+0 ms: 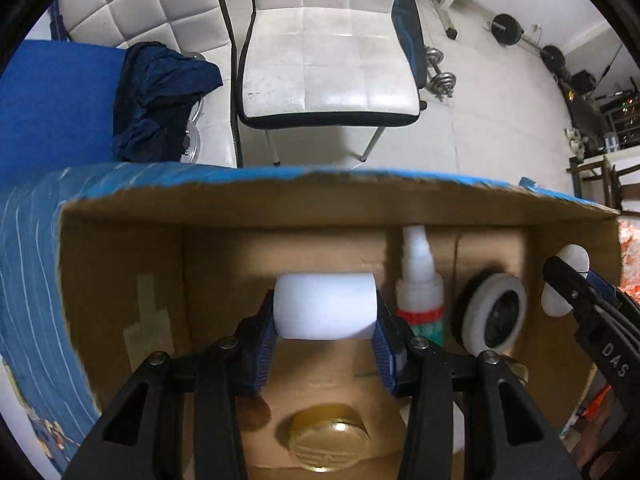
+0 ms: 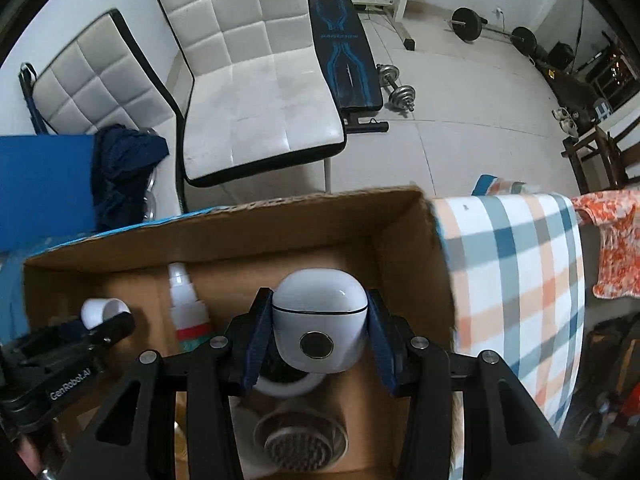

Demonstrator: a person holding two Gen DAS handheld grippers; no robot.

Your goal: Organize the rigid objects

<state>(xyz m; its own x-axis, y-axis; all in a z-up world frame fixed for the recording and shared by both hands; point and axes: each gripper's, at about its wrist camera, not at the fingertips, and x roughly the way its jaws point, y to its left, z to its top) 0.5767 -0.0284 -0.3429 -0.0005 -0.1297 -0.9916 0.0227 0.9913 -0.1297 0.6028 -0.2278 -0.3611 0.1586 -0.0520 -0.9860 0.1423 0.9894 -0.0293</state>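
Even, cool indoor light; floor tiles (image 1: 500, 120) bright, with soft glare on the white chair seat (image 1: 332, 80) and a small highlight on the white earbud case (image 2: 320, 320) between the right fingers. Cardboard box (image 1: 120, 280) interior dimmer, soft shadows under the objects. Strong fisheye bending and black vignette at the edges; the gold lid (image 1: 330, 444) below the left fingers is blurred.

- Cardboard box (image 1: 120, 280): plain brown inside, blue with thin white lines outside.
- Cylinder (image 1: 326, 306): solid white.
- Small bottle (image 1: 420, 292): white, with a red band above a green label.
- Wheel (image 1: 494, 314): white rim, black centre.
- Earbud case (image 2: 320, 330): glossy white with a dark round button.
- Cloth (image 2: 516, 280): white check crossed by teal, orange and grey stripes.
- Chairs (image 2: 256, 92): white quilted, black edging.
- Gold lid (image 1: 328, 442).
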